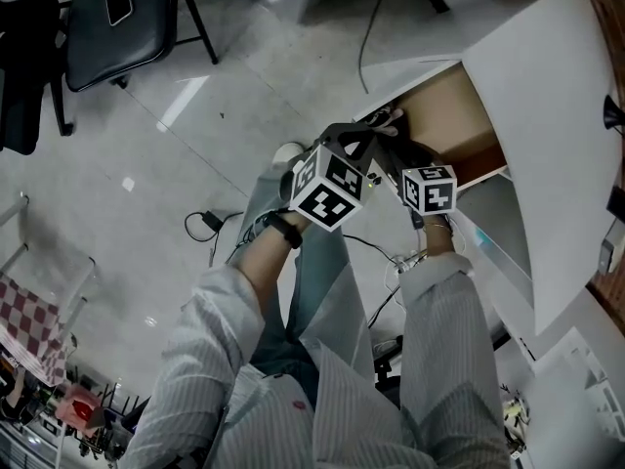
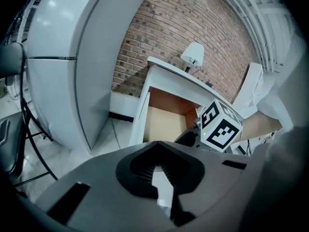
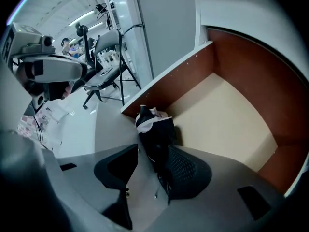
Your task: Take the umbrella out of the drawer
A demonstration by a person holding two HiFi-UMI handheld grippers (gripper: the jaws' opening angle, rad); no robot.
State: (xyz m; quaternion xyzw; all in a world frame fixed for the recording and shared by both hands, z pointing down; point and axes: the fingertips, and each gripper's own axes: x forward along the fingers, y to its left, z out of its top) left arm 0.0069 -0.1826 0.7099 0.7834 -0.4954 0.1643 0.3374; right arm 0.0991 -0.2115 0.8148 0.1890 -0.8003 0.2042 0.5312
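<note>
The umbrella (image 3: 155, 134), a black bundle w/ a pale patch, lies in the drawer (image 3: 231, 115). In the right gripper view it sits in the corner nearest us, tight to the brown wall's edge. From there the drawer's bare beige bottom runs to the right and back, up to the brown side walls.

We have the right gripper (image 3: 150, 153) pointing steeply down over it. The jaws are apart w/ the umbrella between them: it's close to the right pad, and a gap shows on the left pad's side.

The left gripper (image 2: 159, 170) hangs just beside, at the drawer's front, w/ jaws together and only a thin pale slit btwn the pads.

In the head view the white counter (image 1: 547, 115) edge runs above the drawer. Grey floor (image 1: 195, 115) spreads to our left, w/ a chair (image 1: 117, 18) well apart.
</note>
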